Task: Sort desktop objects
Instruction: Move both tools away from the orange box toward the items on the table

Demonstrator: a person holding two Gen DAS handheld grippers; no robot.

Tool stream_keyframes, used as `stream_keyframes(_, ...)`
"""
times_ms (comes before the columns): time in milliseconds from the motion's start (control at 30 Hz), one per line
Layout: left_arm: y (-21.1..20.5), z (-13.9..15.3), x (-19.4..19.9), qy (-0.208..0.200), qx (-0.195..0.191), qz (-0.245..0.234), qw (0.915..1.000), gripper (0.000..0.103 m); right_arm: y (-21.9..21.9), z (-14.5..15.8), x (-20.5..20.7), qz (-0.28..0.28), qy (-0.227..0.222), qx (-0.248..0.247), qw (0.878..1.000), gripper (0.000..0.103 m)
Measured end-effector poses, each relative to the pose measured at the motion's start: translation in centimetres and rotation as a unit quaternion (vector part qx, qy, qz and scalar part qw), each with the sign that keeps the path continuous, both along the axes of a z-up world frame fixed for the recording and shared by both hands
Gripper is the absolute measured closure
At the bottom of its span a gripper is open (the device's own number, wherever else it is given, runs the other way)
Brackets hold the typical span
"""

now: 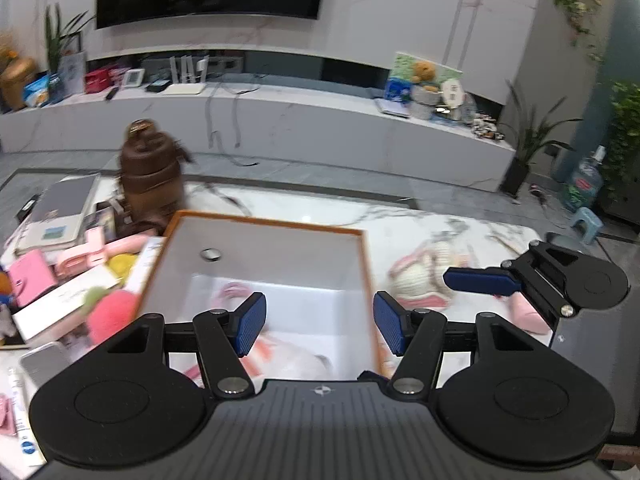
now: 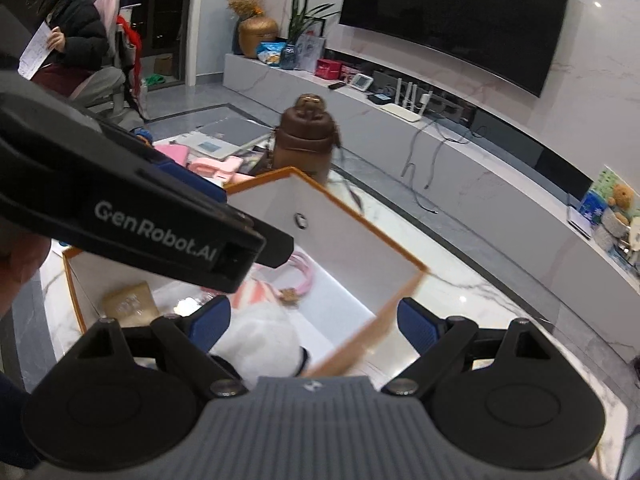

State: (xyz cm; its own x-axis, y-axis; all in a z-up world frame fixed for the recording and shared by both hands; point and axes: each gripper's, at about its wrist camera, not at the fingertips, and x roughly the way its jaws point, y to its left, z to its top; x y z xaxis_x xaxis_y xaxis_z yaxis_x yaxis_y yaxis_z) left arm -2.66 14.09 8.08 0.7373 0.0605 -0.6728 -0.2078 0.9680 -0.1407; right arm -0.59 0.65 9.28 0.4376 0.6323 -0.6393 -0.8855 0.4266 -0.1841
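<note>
Box: the white box with the orange rim point(image 1: 362, 264) sits on the marble table point(image 1: 460, 224), right under both my claws.
Already in the box: a white and pink soft thing point(image 2: 256, 336), a pink strap or band point(image 2: 304, 272) and a small tan packet point(image 2: 128, 304) lie on its floor, so I judge a part of the sorting done.
Still out, left of the box: a pile of pink cases point(image 1: 30, 280), a white carton point(image 1: 64, 304), notebooks point(image 1: 56, 216), a red-pink soft toy point(image 1: 108, 316) and a tall brown bottle point(image 1: 150, 176) behind it.
Still out, right of the box: a cream and pink knitted toy point(image 1: 420, 284) lies on the table just beside the box wall.
My left claw point(image 1: 320, 324): jaws stand wide apart over the box, nothing between the pads.
My right claw point(image 2: 314, 324): jaws spread wide, straddling the near corner of the box rim, gripping nothing.
How far along: I reckon less than half; most of the clutter is yet to go in.
Blur: both views are smeared, so small items stay unclear.
</note>
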Motion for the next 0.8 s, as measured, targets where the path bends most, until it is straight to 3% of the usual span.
stream_keyframes(300, -6.5, -0.7, 2.3, -0.011, -0.001, -0.049, 0.9987, 0.033, -6.5, 0.4, 1.7, -0.044, -0.005, 0.006, 0.999, 0.012)
stream_keyframes(567, -11.8, -2.1, 3.9, 0.001, 0.024, -0.095, 0.9952, 0.033, -14.2, -2.0, 4.6, -0.111, 0.028, 0.015, 0.993, 0.012)
stream_keyframes(800, -14.0, -3.9, 4.3, 0.026, 0.045, -0.112, 0.9923, 0.033, -19.3, -4.2, 7.3, -0.167, 0.051, 0.019, 0.984, 0.012)
